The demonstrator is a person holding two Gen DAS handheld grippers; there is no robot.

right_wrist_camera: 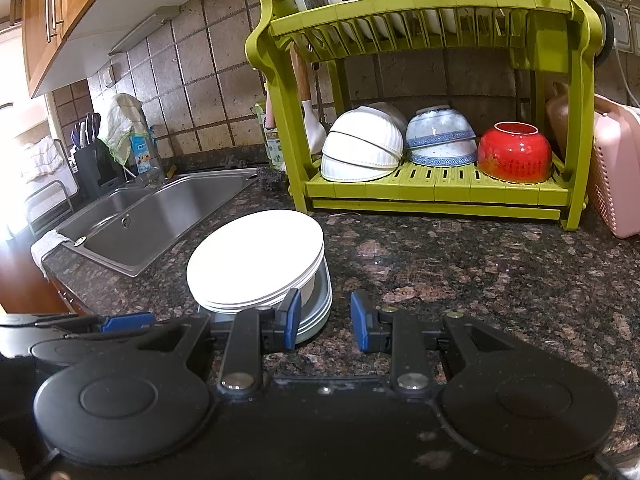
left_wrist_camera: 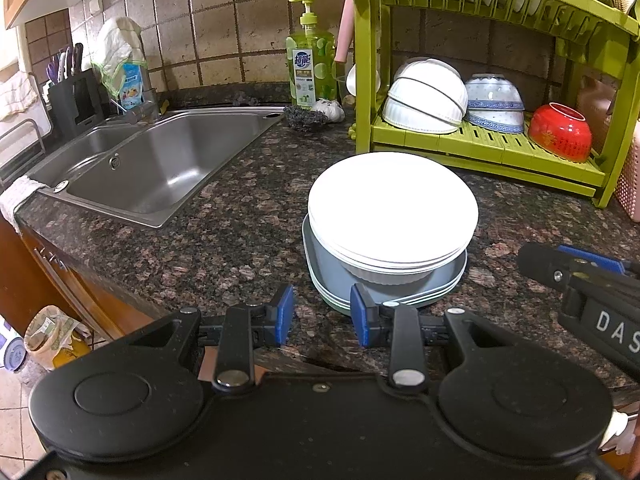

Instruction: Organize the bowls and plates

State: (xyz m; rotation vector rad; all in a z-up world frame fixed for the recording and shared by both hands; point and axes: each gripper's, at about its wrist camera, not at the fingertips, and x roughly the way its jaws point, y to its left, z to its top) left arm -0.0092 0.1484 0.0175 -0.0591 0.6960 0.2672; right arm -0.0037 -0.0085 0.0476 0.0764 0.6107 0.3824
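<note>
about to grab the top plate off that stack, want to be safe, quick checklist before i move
1. Left gripper open and empty: ok.
2. Right gripper open and empty: ok.
3. White plates sit level on the grey dishes: ok.
4. Free slots on the green rack upper tier: ok at its right part.
5. Counter between stack and rack free of obstacles: ok.
6. Number of white plates in the stack: cannot tell.

Glossy speckled stone counter point(right_wrist_camera: 460, 264), brushed steel sink point(left_wrist_camera: 160, 168), green plastic rack point(right_wrist_camera: 436, 192)
</note>
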